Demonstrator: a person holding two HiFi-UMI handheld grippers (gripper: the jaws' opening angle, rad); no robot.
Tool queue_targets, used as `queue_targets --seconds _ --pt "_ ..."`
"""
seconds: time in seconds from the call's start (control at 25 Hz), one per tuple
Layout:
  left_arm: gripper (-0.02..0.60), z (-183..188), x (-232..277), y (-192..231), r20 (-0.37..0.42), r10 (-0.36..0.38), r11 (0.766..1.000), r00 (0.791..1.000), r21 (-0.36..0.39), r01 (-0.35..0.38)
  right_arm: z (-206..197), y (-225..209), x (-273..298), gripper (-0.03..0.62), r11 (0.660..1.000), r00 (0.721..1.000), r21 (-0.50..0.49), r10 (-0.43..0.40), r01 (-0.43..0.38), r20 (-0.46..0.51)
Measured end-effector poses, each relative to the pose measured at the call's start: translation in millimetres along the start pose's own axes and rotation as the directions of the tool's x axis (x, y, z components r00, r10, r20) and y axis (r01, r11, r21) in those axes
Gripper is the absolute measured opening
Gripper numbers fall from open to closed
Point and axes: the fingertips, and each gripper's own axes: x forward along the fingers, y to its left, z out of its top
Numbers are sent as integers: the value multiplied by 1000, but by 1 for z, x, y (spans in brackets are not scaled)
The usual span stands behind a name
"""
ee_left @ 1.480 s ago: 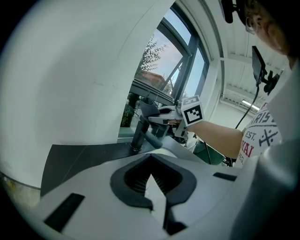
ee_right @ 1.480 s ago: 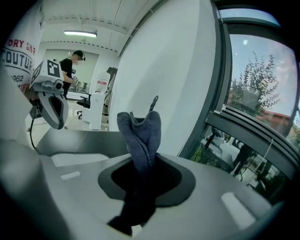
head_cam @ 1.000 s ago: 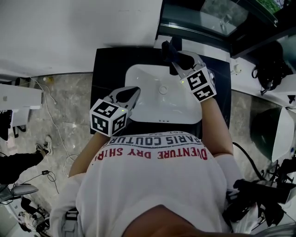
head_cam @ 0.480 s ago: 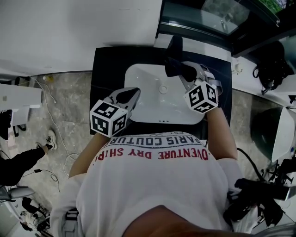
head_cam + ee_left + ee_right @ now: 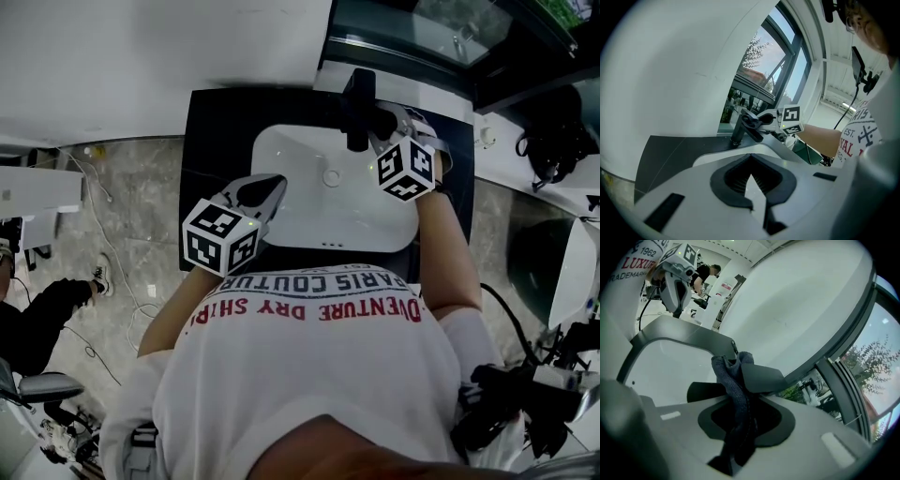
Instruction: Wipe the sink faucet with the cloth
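Washstand tally: two grippers, two persons, one of everything else.
Two grippers are counted: the left gripper (image 5: 267, 187) at 8 o'clock of the sink (image 5: 281, 150) and the right gripper (image 5: 378, 125) at 1 o'clock. One sink, one faucet (image 5: 358, 98) at 12 o'clock, one drain (image 5: 330, 176), one cloth (image 5: 733, 380) and one dark countertop (image 5: 216, 141) are seen. Two persons are counted: one in a white shirt (image 5: 300, 375), and a second person (image 5: 37, 328) at the 9 o'clock edge.

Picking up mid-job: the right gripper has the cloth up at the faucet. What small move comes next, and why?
Probably a short stroke of the right gripper along the faucet, jaws shut on the cloth. The cloth sits bunched against the faucet's dark body, so contact seems made and only sliding will wipe it. The left gripper hangs shut and empty.
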Motion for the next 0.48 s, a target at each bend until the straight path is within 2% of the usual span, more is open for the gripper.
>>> queue_targets --seconds 0.48 --pt "2 -6 -14 5 10 12 1000 1000 -4 -12 4 -4 8 71 999 999 25 36 -35 -21"
